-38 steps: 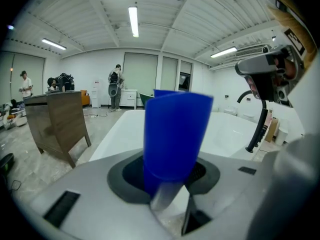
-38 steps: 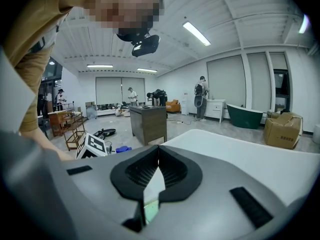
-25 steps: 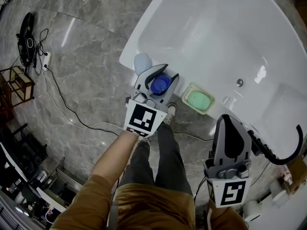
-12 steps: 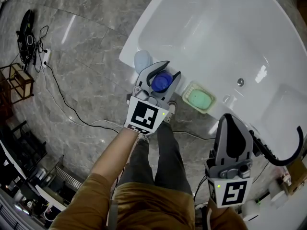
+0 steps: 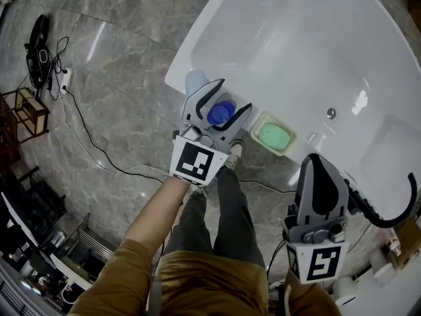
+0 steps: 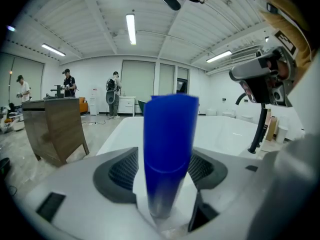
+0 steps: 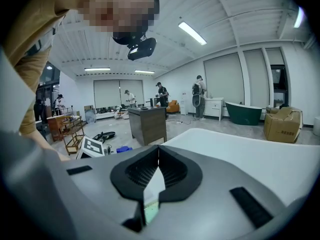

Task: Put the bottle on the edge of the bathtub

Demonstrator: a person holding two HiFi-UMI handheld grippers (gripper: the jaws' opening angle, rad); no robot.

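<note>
**Letting go of bottle on tub rim**

Looks like the release step, w/ placement itself judged done. Found blue-capped bottle (image 5: 221,112) standing upright on bathtub rim (image 5: 179,68), at the near corner, btwn the pads of left gripper (image 5: 235,95). Just been opening on that side. Now set wide, w/ a gap either side of the cap in the left gripper view and no squeeze on it. Not clear of it yet tho, w/ bottle inside the gap.

To finish well:
- Keep jaws wide, no re-closing.
- Back out straight along the gripper's own line, toward the body, w/o rolling or swinging sideways. Risks clipping the cap w/ one pad and tipping it otherwise.
- Hold height level till fingertips pass the bottle, then lift.
- Go slow at first, given a glossy, curved rim, prob. slippery under a narrow base.
- Mind pale container (image 5: 195,83) just beside bottle on the far-left side, and soap dish (image 5: 272,135) w/ green bar near on the other. Little room either way.

Right gripper (image 5: 316,163) pressed together, nothing btwn its pads, hanging above the rim well apart from bottle. Best left parked there. Not needed unless bottle wobbles.
</note>
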